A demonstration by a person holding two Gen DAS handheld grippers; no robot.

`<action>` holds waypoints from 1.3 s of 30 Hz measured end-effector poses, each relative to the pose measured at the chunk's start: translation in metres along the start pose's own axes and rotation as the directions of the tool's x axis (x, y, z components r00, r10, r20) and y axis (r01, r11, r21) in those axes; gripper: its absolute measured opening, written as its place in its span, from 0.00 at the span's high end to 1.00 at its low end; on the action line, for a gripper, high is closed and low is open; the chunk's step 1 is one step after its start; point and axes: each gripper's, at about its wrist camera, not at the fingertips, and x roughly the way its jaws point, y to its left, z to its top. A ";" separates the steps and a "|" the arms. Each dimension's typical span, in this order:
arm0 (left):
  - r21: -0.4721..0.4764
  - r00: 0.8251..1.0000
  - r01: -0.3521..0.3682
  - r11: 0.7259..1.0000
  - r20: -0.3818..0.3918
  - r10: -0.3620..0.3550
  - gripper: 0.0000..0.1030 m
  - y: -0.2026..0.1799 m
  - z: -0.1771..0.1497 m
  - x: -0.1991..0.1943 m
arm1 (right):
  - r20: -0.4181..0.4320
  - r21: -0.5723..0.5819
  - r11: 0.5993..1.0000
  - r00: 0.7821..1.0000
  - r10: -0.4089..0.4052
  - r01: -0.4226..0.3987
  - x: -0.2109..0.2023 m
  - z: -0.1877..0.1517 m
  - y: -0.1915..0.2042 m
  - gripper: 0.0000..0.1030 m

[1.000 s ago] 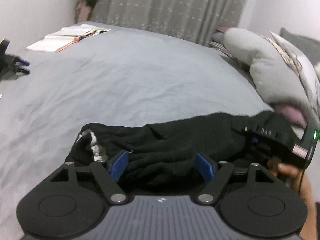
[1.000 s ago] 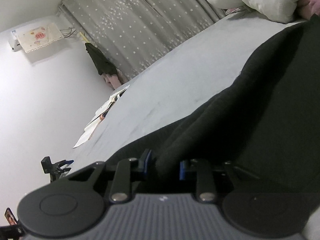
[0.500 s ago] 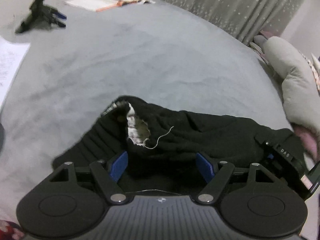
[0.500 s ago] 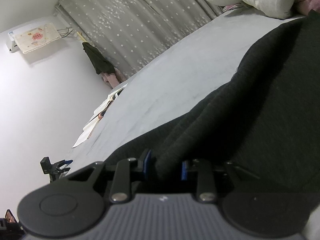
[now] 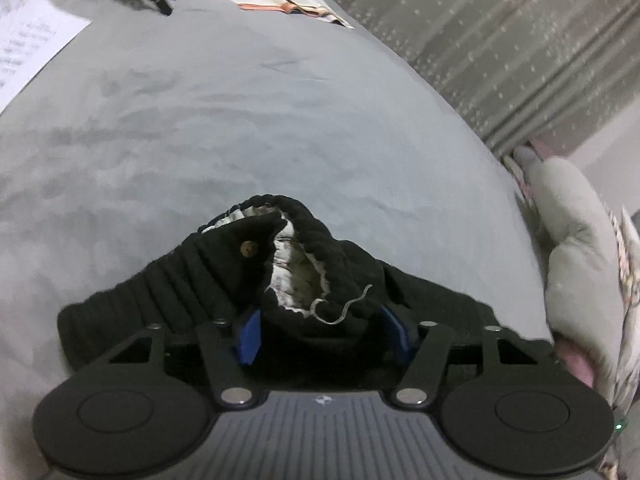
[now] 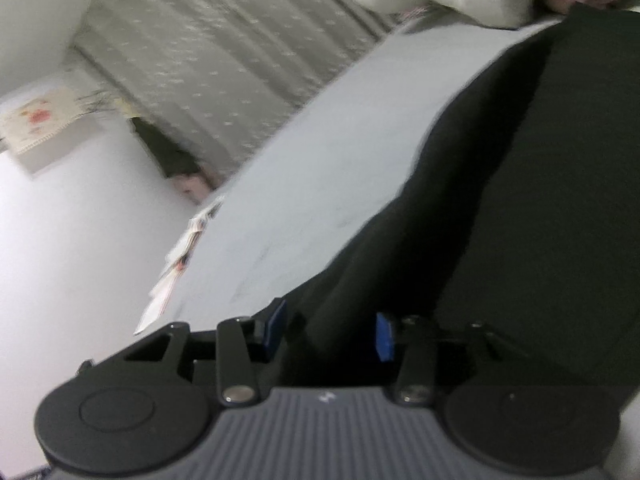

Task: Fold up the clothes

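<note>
Our left gripper [image 5: 322,332] is closing around the bunched waistband of the black garment [image 5: 224,280] on the bed [image 5: 280,128]; our right gripper [image 6: 330,334] is opening, fabric between its jaws. If right releases early, the fold may slump unevenly.

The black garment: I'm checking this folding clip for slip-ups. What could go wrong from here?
1. The left gripper jaws are closing around the bunched waistband of the black garment; they may catch only the top layer, so the fold drags unevenly.
2. The right gripper jaws are opening with a fold of cloth between them; it may drop and loosen.
3. A loose thread lies near the left jaws and could snag.
</note>
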 end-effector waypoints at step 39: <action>0.628 0.930 -0.367 0.686 0.223 0.294 0.70 -0.064 -0.022 -0.069 | 0.066 -0.525 0.845 0.995 -0.074 0.098 -0.281 -0.163 0.088 0.92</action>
